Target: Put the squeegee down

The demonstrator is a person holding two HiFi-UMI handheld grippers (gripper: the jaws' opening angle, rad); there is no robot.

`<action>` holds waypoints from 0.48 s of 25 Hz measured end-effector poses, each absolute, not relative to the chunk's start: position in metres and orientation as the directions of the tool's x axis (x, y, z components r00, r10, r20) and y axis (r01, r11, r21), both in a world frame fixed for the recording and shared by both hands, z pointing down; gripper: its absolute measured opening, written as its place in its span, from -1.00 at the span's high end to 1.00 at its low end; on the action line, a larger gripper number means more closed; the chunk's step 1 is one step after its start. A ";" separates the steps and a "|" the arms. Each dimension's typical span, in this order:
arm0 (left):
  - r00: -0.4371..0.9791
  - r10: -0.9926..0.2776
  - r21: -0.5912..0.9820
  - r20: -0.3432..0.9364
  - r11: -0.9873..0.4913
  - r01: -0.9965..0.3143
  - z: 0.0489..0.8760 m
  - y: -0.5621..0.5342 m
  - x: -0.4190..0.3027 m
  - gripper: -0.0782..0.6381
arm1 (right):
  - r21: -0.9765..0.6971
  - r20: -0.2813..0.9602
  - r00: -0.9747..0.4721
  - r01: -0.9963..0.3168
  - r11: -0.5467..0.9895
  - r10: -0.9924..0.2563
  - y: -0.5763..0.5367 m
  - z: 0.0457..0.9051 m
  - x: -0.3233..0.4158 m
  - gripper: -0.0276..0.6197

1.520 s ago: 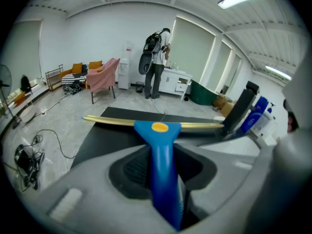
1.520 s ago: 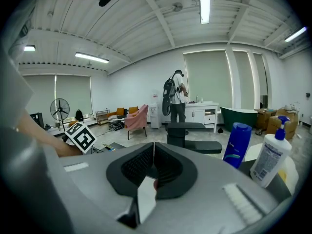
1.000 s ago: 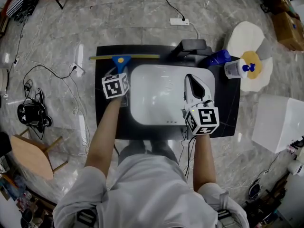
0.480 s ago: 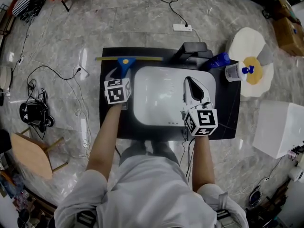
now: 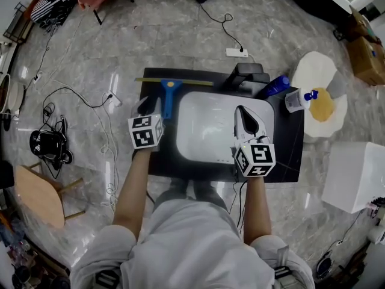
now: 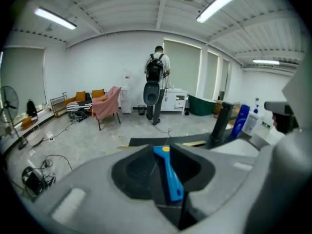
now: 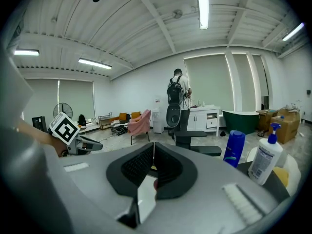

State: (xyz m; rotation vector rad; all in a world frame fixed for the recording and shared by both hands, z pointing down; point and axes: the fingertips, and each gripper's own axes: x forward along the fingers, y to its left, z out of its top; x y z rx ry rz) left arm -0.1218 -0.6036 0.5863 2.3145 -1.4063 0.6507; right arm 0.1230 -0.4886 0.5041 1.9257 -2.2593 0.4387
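1. A black tabletop point(image 5: 289, 155) holds a white basin point(image 5: 207, 125). Behind the basin stands a black fitting point(image 5: 246, 74), with a blue bottle point(image 5: 275, 86) and a white spray bottle point(image 5: 298, 99) to its right.
2. The squeegee point(image 5: 169, 98) lies flat on the tabletop, just left of the basin's rim.
3. Its yellow blade runs left to right along the table's far edge. The blue handle points back toward the person, so its long axis runs far to near.
4. The left gripper point(image 5: 148, 105) sits just left of the handle, apart from it. Its jaws are spread, have just been closing, and pinch nothing.
5. The right gripper point(image 5: 242, 114) is over the basin, its jaws pressed together and empty.
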 end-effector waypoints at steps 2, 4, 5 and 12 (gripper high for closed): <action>0.402 -0.749 0.069 0.527 -0.434 -0.898 0.570 -0.594 -0.131 0.53 | -0.126 0.283 -0.174 -0.982 0.143 -0.943 -0.481 0.498 0.118 0.90; 0.404 -0.759 0.057 0.511 -0.439 -0.897 0.555 -0.583 -0.138 0.58 | -0.124 0.276 -0.177 -0.981 0.148 -0.945 -0.473 0.490 0.114 0.90; 0.403 -0.764 0.044 0.504 -0.443 -0.895 0.548 -0.578 -0.141 0.59 | -0.121 0.272 -0.178 -0.981 0.150 -0.946 -0.469 0.487 0.112 0.90; 0.389 -0.812 0.005 0.436 -0.430 -0.903 0.499 -0.547 -0.166 0.77 | -0.103 0.245 -0.190 -0.980 0.169 -0.951 -0.453 0.466 0.099 0.90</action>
